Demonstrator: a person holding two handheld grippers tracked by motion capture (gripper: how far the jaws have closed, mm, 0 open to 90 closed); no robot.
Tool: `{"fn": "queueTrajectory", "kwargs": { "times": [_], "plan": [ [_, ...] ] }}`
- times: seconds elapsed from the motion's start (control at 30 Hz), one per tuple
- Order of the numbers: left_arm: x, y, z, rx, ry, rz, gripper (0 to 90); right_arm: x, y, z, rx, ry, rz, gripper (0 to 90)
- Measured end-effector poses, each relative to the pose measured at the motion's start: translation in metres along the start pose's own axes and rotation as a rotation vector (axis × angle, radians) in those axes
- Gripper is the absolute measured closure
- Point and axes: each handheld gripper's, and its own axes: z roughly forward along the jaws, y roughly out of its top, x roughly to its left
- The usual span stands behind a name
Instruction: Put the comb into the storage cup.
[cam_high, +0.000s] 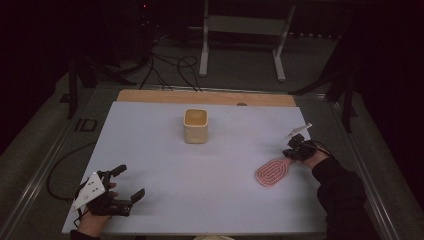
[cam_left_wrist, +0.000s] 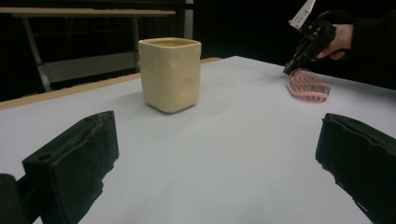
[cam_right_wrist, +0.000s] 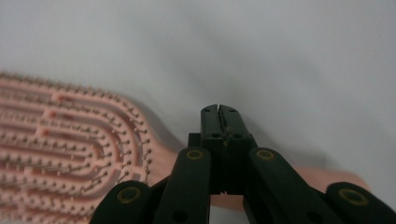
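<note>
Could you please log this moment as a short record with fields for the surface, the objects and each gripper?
surface: white table top
cup: cream square cup, upright, far centre, alone
brush: pink hairbrush, bristles up, lying at the right
right gripper: right gripper jaws together over the brush handle; a grip on it cannot be confirmed
left gripper: left gripper jaws wide apart, nothing between them, near left corner

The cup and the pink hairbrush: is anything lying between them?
No. Between the cup and the hairbrush there is just bare white table, as the high view shows.
</note>
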Motion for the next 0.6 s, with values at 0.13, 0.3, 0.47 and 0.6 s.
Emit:
{"fn": "queueTrajectory", "kwargs": {
  "times": [0.13, 0.3, 0.47, 0.6],
  "plan": [
    [0.000, 0.000, 0.000, 0.000, -0.001, -0.001, 0.6, 0.002, -0.012, -0.005, 0.021, 0.000, 0.011, 90.0],
    [0.000, 0.000, 0.000, -0.003, 0.001, -0.005, 0.6, 0.004, -0.024, -0.011, 0.035, -0.003, 0.023, 90.0],
    [0.000, 0.000, 0.000, -0.002, -0.001, -0.004, 0.6, 0.007, -0.038, -0.020, 0.043, -0.007, 0.053, 90.0],
    [0.000, 0.000, 0.001, -0.002, -0.002, -0.004, 0.6, 0.014, -0.050, -0.024, 0.054, -0.010, 0.077, 89.9]
  ]
}}
